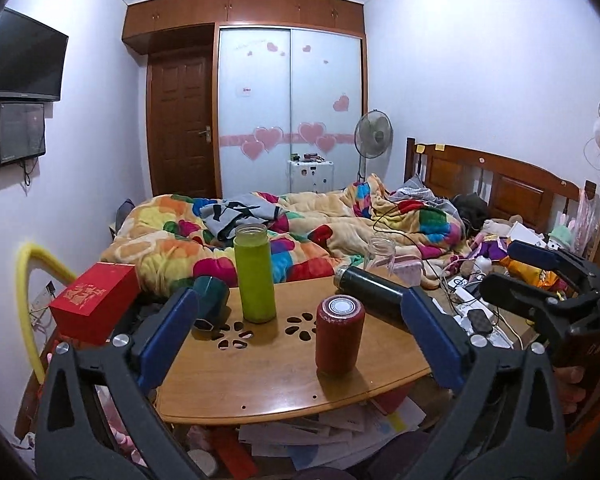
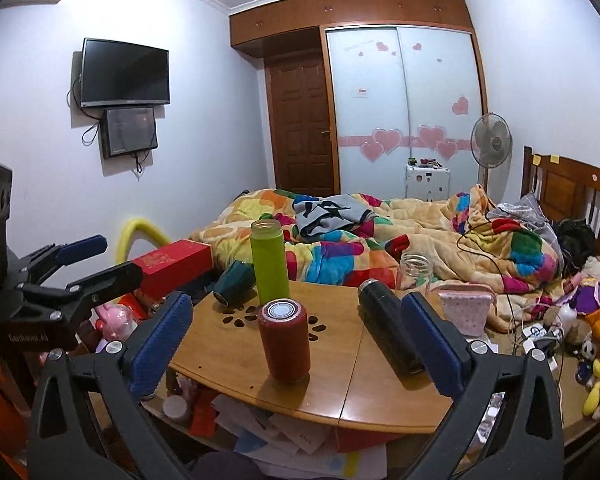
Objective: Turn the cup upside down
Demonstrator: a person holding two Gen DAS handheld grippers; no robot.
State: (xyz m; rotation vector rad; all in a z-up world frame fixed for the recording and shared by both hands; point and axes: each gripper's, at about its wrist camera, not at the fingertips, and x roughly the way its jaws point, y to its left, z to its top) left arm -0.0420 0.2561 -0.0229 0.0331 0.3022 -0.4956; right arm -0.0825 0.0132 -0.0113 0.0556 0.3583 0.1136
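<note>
A red cup (image 1: 339,336) stands on the wooden table (image 1: 260,380) with a silver-ringed end facing up; it also shows in the right wrist view (image 2: 285,343). A green cup (image 1: 254,273) (image 2: 269,261) stands upright and open behind it. A black flask (image 1: 374,294) (image 2: 390,330) lies on its side at the right. A dark teal cup (image 1: 211,292) (image 2: 233,283) lies tipped at the left. My left gripper (image 1: 300,340) is open and empty before the table. My right gripper (image 2: 296,344) is open and empty, with the red cup between its fingers' lines of sight.
A red box (image 1: 94,302) sits left of the table. A clear glass jar (image 2: 414,270) stands at the table's far edge. A bed with a colourful quilt (image 1: 300,232) lies behind. Papers (image 2: 284,432) lie under the table; cables and toys (image 2: 572,328) clutter the right.
</note>
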